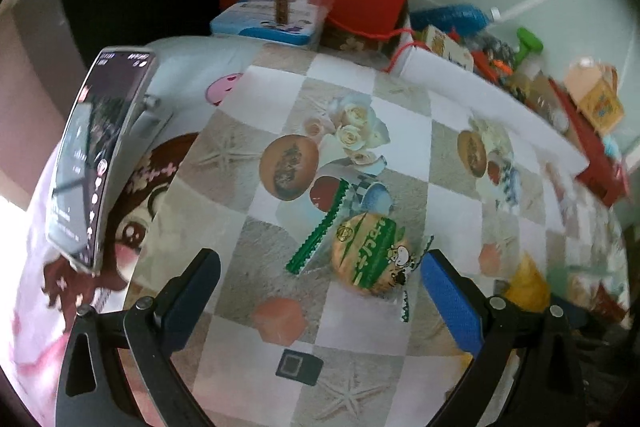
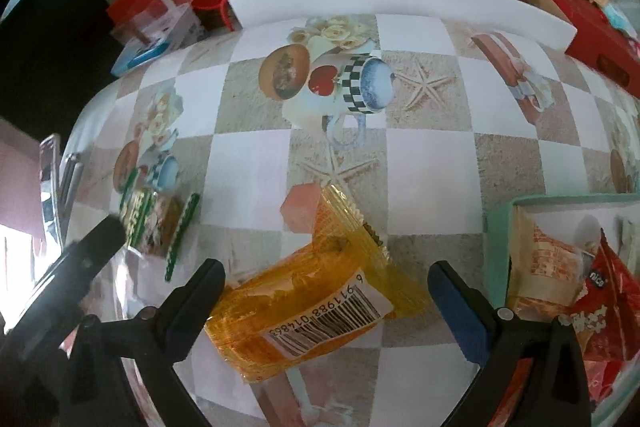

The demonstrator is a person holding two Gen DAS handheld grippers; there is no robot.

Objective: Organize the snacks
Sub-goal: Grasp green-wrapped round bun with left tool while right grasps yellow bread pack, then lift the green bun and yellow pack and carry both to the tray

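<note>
We've got both tongs spread wide, nothing held in either. The right gripper (image 2: 326, 291) sits over the yellow snack pack (image 2: 312, 307), which lies flat on the tablecloth (image 2: 432, 163) w/ its long axis running approx 8 to 2 o'clock in the right wrist view, barcode end toward 6, so it's skewed across the jaw gap. The teal bin (image 2: 496, 227) w/ snacks already inside sits at 3 o'clock, just beside. The left gripper (image 1: 320, 279) frames the green round snack (image 1: 370, 253), nearer its right finger, toward 1 o'clock. We judge right is closer to a pick.
</note>
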